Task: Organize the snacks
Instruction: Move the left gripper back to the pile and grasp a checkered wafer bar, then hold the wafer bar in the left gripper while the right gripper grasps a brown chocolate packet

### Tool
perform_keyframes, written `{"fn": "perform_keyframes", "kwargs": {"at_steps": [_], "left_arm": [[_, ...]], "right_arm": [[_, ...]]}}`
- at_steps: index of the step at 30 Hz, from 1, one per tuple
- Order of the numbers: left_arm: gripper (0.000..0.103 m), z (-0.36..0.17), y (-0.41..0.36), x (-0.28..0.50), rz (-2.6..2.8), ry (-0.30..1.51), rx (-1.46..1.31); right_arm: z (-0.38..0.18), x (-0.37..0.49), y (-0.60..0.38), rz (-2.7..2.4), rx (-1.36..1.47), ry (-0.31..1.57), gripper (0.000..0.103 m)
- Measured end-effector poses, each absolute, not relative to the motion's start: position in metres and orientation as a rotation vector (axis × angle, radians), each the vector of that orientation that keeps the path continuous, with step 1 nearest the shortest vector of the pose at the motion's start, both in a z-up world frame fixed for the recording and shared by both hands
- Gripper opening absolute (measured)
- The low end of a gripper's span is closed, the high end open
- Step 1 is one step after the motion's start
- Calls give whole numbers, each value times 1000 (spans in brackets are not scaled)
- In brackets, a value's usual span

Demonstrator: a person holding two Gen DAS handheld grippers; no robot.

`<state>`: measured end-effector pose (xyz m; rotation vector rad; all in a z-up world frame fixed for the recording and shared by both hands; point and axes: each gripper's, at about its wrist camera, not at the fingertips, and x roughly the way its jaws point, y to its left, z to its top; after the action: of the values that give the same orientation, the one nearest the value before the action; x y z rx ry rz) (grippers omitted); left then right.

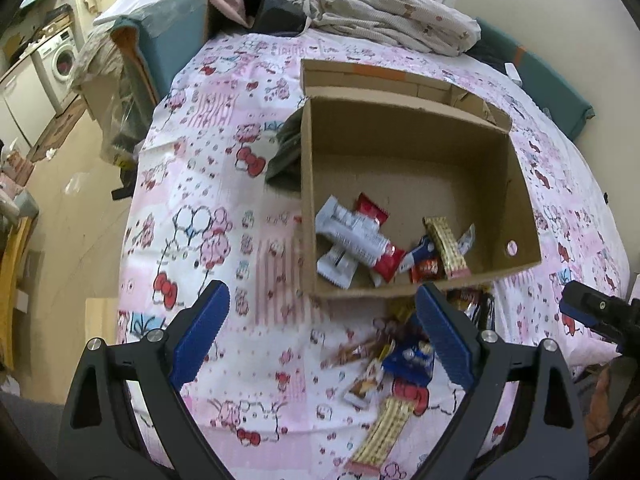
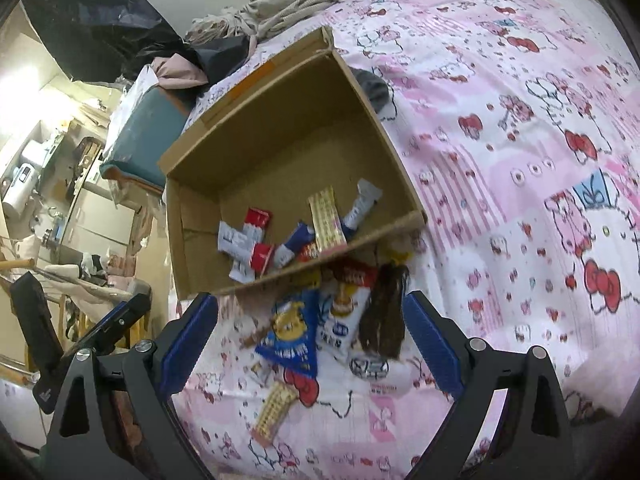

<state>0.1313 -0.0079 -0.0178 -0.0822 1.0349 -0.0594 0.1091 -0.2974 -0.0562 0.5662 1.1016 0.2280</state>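
Counting one box (image 1: 404, 152), two grippers (image 1: 324, 312)

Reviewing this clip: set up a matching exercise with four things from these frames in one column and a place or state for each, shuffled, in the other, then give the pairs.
Things:
1. cardboard box
2. red-and-white wrapper
3. blue triangular packet
4. left gripper

Places or states:
A. lying on the pink bedsheet, outside the box
B. jaws wide apart, nothing between them
C. top open, standing on the bed
D. on the box floor among other snacks

Pairs: 1-C, 2-D, 3-A, 4-B
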Motion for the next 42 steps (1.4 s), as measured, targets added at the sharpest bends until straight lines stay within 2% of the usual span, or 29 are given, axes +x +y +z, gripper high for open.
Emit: {"fn": "perform_keyframes", "kwargs": {"at_steps": [16,21,26,27,31,33,38,42], "left_arm": [[91,-53,-20,99,-71,1169,-51],[65,-89,-28,97,-112,1334,-40],[61,-122,-68,80,-268,1457,75],[54,-127,-76,77,-292,1469,104],[48,-147,-102,66,-341,1508,210],[23,-153,-108,63,-337,1516,258],[23,-135,-103,55,-347,1488,246],[23,-98,-78,61,-323,1431,77]], "right_arm": [[-84,86,-284,168,604,1215,96],[-92,90,-290,131,632,1239,96],[-94,92,-289,123,625,1253,96],[-95,92,-290,121,629,1255,96],[-99,92,-295,106,652,1266,96],[-101,92,-300,96,670,1266,96],[-102,92,-306,70,690,1260,96],[-107,93,-311,32,701,1275,96]]}}
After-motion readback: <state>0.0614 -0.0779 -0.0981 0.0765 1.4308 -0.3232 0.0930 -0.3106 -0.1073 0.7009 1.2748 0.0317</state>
